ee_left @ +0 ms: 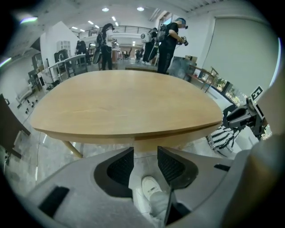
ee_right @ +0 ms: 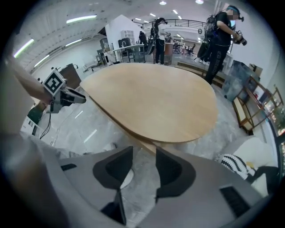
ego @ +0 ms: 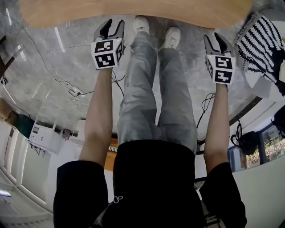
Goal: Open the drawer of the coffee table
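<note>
The coffee table point(ego: 133, 13) has a light wooden, rounded top and lies along the upper edge of the head view. My left gripper point(ego: 111, 27) hangs just before its near rim, jaws open with nothing between them. My right gripper point(ego: 218, 41) is further right, also short of the rim, and also open and empty. In the left gripper view the gripper point(ee_left: 145, 153) points at the tabletop point(ee_left: 124, 102), and a plain wooden panel point(ee_left: 153, 143) shows under the rim straight ahead. The right gripper point(ee_right: 144, 151) faces the same table point(ee_right: 156, 98) at an angle.
The person's legs and white shoes point(ego: 156, 33) stand between the grippers on the grey marble floor. A black-and-white striped fabric thing point(ego: 260, 40) sits to the right of the table. Cables point(ego: 71, 89) trail on the floor at left. People point(ee_left: 169, 40) stand beyond the table.
</note>
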{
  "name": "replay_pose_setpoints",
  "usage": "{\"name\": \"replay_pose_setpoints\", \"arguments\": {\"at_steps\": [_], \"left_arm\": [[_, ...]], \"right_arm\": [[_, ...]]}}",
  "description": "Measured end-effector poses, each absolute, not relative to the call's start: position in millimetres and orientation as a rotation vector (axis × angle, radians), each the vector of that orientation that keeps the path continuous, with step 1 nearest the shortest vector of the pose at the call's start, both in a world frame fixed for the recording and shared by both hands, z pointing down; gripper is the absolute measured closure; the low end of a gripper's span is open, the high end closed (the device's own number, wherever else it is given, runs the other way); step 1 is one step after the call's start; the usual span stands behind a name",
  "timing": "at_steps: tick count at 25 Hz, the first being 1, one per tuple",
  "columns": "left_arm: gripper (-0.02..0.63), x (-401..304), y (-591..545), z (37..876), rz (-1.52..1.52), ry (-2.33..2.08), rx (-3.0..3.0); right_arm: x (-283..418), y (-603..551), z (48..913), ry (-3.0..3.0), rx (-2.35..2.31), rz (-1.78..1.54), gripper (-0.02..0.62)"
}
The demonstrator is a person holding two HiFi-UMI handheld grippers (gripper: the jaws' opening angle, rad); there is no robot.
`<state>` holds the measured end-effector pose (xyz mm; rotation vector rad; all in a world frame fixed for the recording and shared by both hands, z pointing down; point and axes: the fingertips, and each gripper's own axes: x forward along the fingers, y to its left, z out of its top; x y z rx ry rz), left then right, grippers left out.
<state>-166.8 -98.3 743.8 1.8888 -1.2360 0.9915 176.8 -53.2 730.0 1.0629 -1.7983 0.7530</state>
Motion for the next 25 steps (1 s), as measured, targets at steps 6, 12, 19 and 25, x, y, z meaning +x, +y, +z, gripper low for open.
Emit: {"name": "replay_pose_setpoints", "arguments": {"at_steps": [6,12,19,25], "left_arm": [[0.456,-170,-107,760,1.084,-1.2,1.899],[0.451,-176,-114,775,1.101,-1.176,1.877],[0.451,-170,-123,775,1.129,-1.104,1.94],[0.451,-159,-120,775,1.117,-1.024,1.964]], "right_arm": [[188,-56,750,-1.762,0.989,0.705,0.451],[193,-64,761,-1.756,0.975,0.691,0.451],[189,-71,767,-1.766,0.929,0.696,0.449],[192,-73,774,-1.767,0.871,0.704,0.446]]}}
